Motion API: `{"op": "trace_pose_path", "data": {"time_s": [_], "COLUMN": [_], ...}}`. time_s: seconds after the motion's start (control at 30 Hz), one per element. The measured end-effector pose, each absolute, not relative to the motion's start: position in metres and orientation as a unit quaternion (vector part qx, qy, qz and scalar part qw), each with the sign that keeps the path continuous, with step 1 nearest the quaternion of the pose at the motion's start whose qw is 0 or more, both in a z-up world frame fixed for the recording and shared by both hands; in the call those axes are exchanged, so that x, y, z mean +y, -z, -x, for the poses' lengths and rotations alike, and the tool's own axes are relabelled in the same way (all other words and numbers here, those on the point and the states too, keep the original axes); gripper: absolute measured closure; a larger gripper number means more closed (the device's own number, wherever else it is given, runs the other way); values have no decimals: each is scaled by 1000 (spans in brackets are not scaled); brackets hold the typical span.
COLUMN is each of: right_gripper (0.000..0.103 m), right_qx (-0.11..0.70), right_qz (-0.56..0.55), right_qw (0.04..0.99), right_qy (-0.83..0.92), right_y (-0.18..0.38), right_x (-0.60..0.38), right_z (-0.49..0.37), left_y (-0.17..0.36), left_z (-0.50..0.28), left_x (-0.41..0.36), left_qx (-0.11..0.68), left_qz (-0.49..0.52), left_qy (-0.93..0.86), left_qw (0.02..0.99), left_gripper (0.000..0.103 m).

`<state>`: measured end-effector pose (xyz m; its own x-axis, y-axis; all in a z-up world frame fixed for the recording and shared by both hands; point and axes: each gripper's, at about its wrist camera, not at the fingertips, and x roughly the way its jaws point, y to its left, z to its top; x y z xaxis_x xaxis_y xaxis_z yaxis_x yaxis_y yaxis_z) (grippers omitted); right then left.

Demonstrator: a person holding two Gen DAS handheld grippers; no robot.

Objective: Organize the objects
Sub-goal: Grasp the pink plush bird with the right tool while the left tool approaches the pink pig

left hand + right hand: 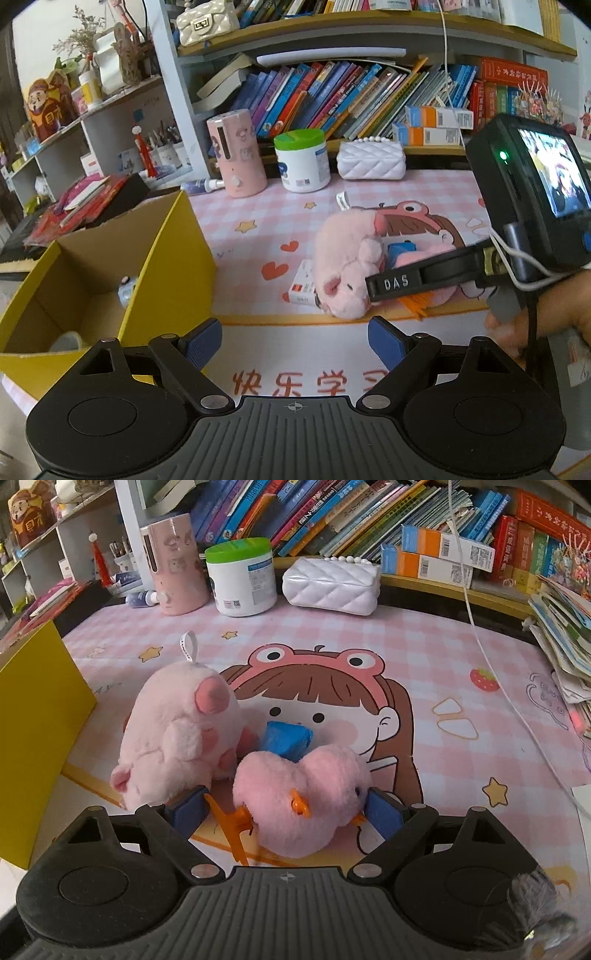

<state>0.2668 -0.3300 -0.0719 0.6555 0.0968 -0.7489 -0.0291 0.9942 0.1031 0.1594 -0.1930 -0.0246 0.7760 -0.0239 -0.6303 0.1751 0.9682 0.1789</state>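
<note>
A fluffy pink hair clip (303, 797) with orange teeth lies near the front edge of the desk mat (424, 657), just beside a pink pig plush (173, 734) and touching a small blue block (288, 740) behind it. The clip is bracketed by the blue pads of the right gripper (284, 806), whose jaws stand fairly wide; the right pad looks to be at the fur, the left pad is apart from it, so no grip is judged to be made yet. The step in hand is judged to be the pickup of this clip for sorting.

Next, the jaws need to be closed squarely on the soft body, clear of the pig, and the clip lifted and carried to the yellow cardboard box (173, 254) at the mat's left edge, where a few small items already lie.

The left gripper (295, 341) is held wide open and empty above the mat's front edge, beside the box.
</note>
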Motion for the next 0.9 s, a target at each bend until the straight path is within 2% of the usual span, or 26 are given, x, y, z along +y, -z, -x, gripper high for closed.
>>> {"op": "trace_pose_path", "data": {"time_s": [0.2,0.5,0.9], "right_gripper": [21,21,21], "right_qx": [415,366,365], "right_qz": [-51,-50,-58], "right_qw": [908,929,927], "right_qy": [-34,20,62], "right_y": [64,31,33], "right_x": [-340,-368,-396], "right_z": [-257,-215,-193], "left_y": [22,32,52], "left_z": [-179,-214,-260], "left_x": [-194,-206,-235], "left_qx": [331,350,357], "left_qz": [-104,-84,-82], "left_qy": [58,76,88], "left_qw": [936,930,926], "left_gripper": [15,16,16]}}
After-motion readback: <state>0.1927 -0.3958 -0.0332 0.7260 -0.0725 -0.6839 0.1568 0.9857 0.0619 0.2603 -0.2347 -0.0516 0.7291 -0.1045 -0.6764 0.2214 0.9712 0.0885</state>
